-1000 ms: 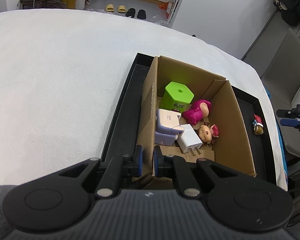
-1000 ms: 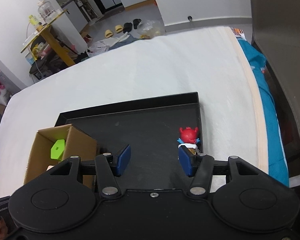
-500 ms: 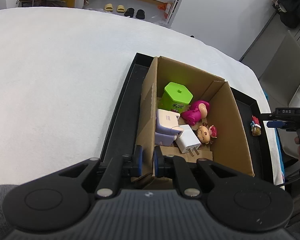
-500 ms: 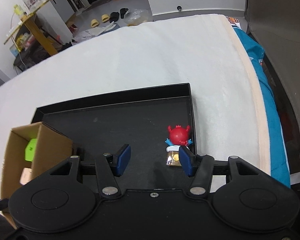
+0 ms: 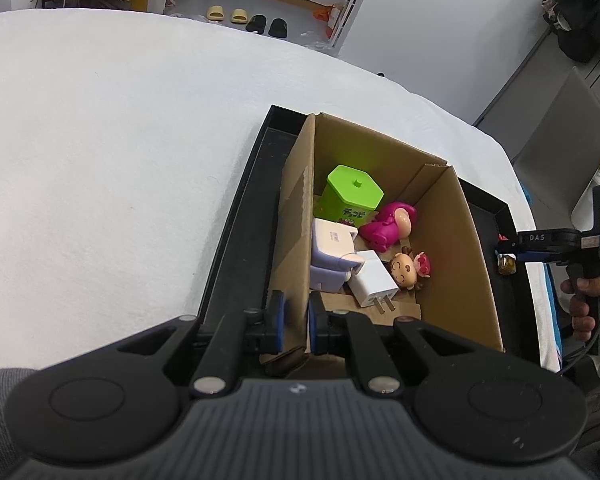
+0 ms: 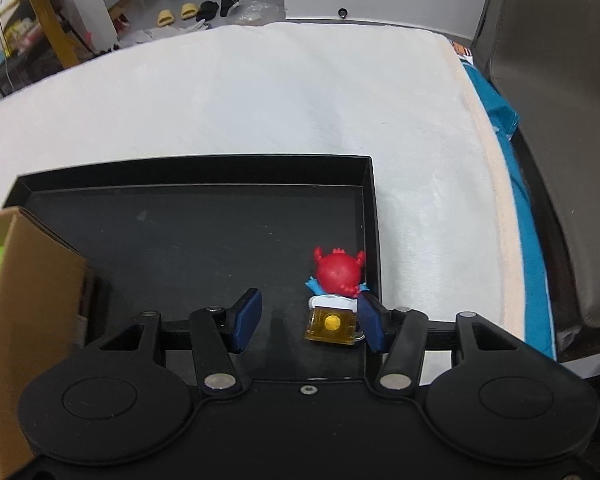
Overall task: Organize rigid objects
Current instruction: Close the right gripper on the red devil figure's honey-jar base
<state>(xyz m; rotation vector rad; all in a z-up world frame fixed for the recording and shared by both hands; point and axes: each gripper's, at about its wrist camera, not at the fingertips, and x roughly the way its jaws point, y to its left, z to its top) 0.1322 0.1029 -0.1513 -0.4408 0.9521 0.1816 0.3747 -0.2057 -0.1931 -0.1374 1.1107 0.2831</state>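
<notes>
Left hand-held gripper (image 5: 294, 322) clenched on near wall of box (image 5: 452, 240), we steady it for drop-in. Right hand-held gripper (image 6: 306, 318) released, jaws straddling red toy (image 6: 337, 276) on tray (image 6: 180, 232), toy against right pad; grasp next.

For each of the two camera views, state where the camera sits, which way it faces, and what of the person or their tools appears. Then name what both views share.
Left wrist: on the left gripper, looking down into the cardboard box, jaws shut on its near wall; a hand holds the right gripper.
Right wrist: on the right gripper, looking down at the red figurine; jaws open.
Shared: black tray, box, figurine, green container.
</notes>
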